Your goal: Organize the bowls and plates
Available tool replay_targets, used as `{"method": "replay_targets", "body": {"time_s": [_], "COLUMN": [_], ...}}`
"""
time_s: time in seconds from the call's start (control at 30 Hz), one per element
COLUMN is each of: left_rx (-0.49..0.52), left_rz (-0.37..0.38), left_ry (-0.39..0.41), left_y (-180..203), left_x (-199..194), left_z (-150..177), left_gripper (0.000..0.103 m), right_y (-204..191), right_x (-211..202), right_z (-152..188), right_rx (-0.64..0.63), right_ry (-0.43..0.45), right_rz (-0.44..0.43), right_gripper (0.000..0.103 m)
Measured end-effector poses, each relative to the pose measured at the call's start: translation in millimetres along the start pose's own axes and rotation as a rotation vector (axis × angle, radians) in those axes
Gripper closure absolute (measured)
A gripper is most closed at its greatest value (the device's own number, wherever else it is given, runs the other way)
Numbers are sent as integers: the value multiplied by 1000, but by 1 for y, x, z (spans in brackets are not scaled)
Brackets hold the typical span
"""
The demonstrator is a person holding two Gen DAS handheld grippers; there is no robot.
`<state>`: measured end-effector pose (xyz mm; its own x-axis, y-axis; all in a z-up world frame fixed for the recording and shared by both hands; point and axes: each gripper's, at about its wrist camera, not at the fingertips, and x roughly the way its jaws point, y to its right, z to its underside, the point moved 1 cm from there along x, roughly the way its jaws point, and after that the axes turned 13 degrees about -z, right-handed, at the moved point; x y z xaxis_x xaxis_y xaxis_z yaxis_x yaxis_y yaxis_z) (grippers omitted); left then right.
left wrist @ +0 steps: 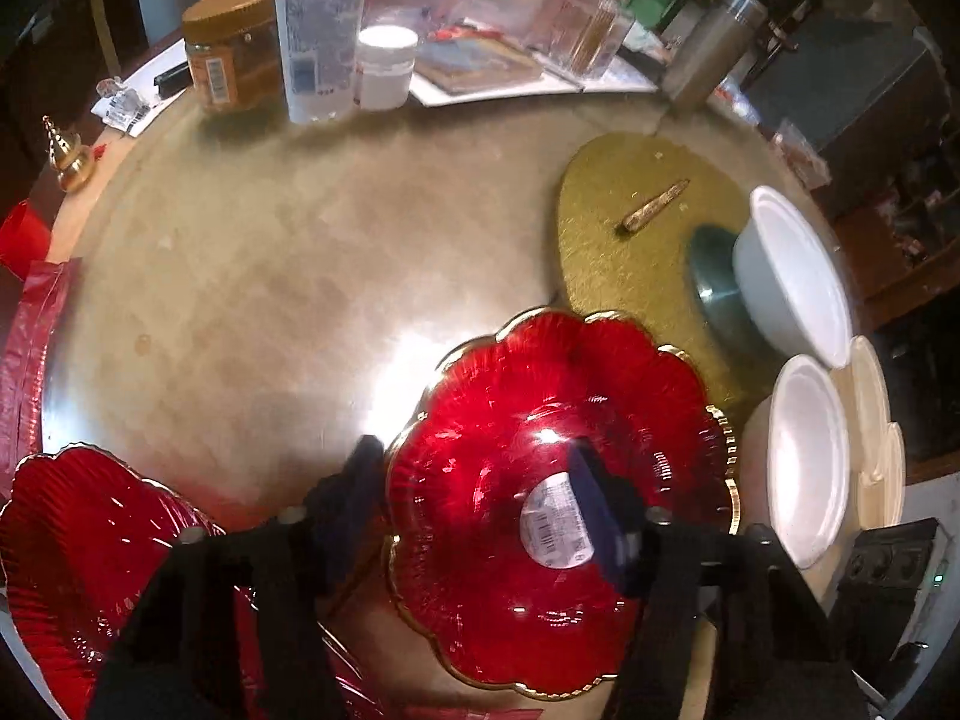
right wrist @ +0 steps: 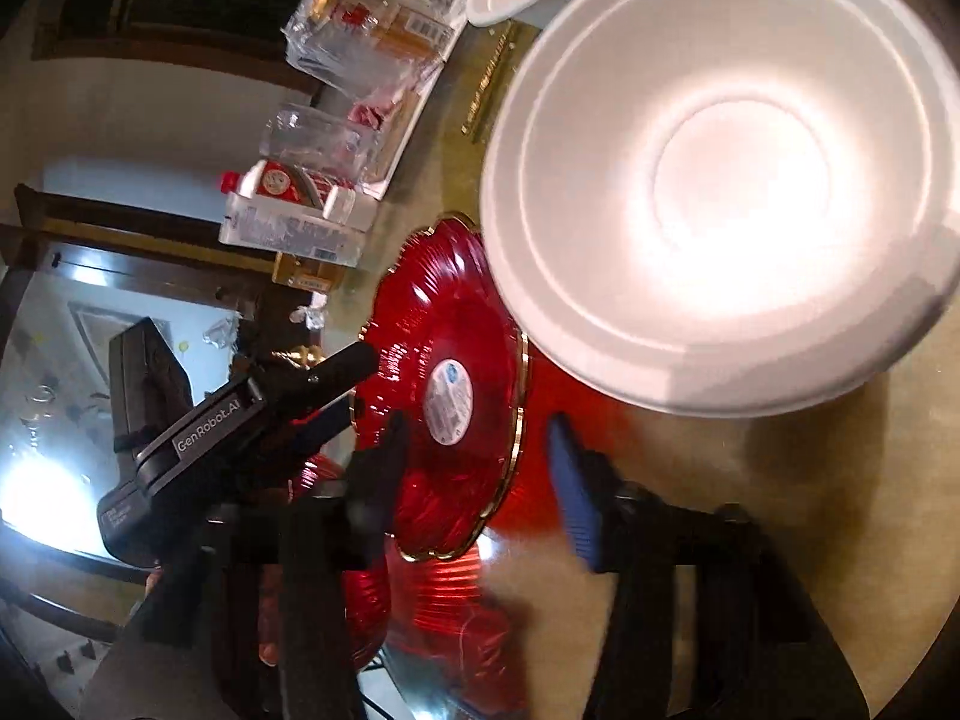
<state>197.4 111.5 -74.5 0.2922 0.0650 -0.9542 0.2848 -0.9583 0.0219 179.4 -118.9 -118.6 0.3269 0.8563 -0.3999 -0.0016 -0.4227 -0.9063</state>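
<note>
A red scalloped plate (left wrist: 540,420) with a gold rim and a white sticker sits tilted between the fingers of my left gripper (left wrist: 480,492), one finger under its left edge and one over its middle. The jaws stand wide, so a grip is unclear. It also shows in the right wrist view (right wrist: 444,360). A second red plate (left wrist: 78,552) lies at lower left. Two white bowls (left wrist: 792,276) (left wrist: 810,456) stand at right. My right gripper (right wrist: 480,456) is open, just below a white bowl (right wrist: 720,180), holding nothing.
A gold round mat (left wrist: 636,210) with a small gold stick lies at right on the round table (left wrist: 270,300). Jars, bottles and papers (left wrist: 312,30) crowd the far edge. A cream plate (left wrist: 870,396) lies beside the bowls.
</note>
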Motion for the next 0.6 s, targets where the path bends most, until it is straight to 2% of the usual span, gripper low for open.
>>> {"method": "replay_targets", "body": {"time_s": [0.2, 0.23, 0.6], "left_rx": [-7, -10, -7], "left_rz": [-73, -81, -86], "left_ry": [0, 0, 29], "left_y": [-2, -4, -1], "left_x": [5, 6, -6], "left_z": [0, 1, 5], "left_gripper": [82, 87, 88], "right_y": [5, 6, -1], "right_x": [3, 2, -8], "right_z": [-1, -1, -2], "right_rx": [-12, -14, -69], "right_ry": [-3, 0, 40], "right_rz": [54, 57, 83], "right_gripper": [91, 91, 92]}}
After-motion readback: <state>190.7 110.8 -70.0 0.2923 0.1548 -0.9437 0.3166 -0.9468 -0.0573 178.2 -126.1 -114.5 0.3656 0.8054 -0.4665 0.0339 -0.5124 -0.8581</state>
